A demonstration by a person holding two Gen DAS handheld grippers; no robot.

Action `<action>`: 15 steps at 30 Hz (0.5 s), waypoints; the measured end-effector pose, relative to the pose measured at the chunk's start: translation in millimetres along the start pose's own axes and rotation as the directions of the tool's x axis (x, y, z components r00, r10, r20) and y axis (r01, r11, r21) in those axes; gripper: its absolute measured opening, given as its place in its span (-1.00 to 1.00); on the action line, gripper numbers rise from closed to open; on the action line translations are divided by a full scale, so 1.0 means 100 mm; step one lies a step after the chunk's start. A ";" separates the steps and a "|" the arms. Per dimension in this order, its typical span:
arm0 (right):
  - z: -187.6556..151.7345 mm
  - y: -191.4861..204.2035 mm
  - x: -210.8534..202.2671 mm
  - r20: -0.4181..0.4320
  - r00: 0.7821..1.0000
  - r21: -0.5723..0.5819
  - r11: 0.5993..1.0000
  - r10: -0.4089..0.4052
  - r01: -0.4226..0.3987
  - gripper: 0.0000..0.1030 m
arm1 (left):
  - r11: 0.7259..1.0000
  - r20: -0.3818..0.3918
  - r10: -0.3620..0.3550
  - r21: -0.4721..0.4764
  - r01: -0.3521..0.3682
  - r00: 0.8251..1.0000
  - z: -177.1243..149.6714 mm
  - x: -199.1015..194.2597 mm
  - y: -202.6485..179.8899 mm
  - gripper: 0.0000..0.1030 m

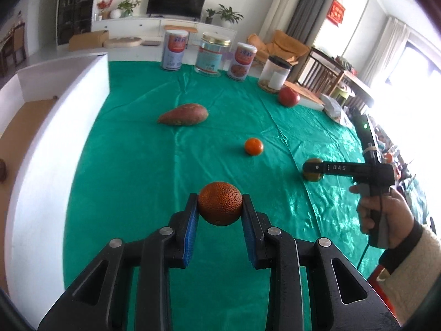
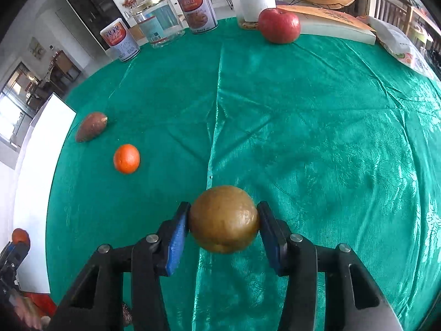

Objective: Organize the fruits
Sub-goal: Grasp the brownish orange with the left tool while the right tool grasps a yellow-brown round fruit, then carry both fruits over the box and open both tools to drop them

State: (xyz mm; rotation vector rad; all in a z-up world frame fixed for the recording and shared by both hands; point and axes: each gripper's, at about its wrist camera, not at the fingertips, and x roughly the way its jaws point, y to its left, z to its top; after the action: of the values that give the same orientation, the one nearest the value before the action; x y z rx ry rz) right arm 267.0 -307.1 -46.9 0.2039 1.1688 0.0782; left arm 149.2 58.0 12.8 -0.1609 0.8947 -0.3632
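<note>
Each gripper has a fruit pinched at its widest part, so the round shape cannot roll out. The left gripper (image 1: 220,205) clamps a pitted orange fruit (image 1: 220,202) above the green cloth (image 1: 137,165), near the white box (image 1: 55,115) — likely its destination. The right gripper (image 2: 223,220) grips a brown-green fruit (image 2: 223,218). A tangerine (image 2: 126,158), sweet potato (image 2: 91,126) and apple (image 2: 279,25) wait on the cloth.
</note>
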 end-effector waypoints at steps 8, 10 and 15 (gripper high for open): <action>-0.13 1.38 -0.79 0.031 0.953 -0.205 0.935 0.301 -0.288 -0.05 | 0.994 0.152 0.021 -0.110 -0.005 0.988 0.06 -1.18 0.63 -0.41; -0.20 2.08 -0.96 -0.002 0.906 -0.295 0.865 0.424 -0.406 -0.05 | 0.986 0.186 0.085 -0.160 -0.055 0.979 0.06 -1.46 0.93 -0.41; -0.58 3.65 -0.93 -0.158 0.806 -0.431 0.694 0.571 -0.576 -0.05 | 0.914 0.142 0.240 -0.367 -0.174 0.960 -0.14 -1.75 1.86 -0.40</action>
State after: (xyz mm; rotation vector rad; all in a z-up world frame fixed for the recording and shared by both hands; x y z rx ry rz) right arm 194.0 41.1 88.6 0.1390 1.0257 0.9166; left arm 83.7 295.9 78.5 -0.4198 0.7776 0.0157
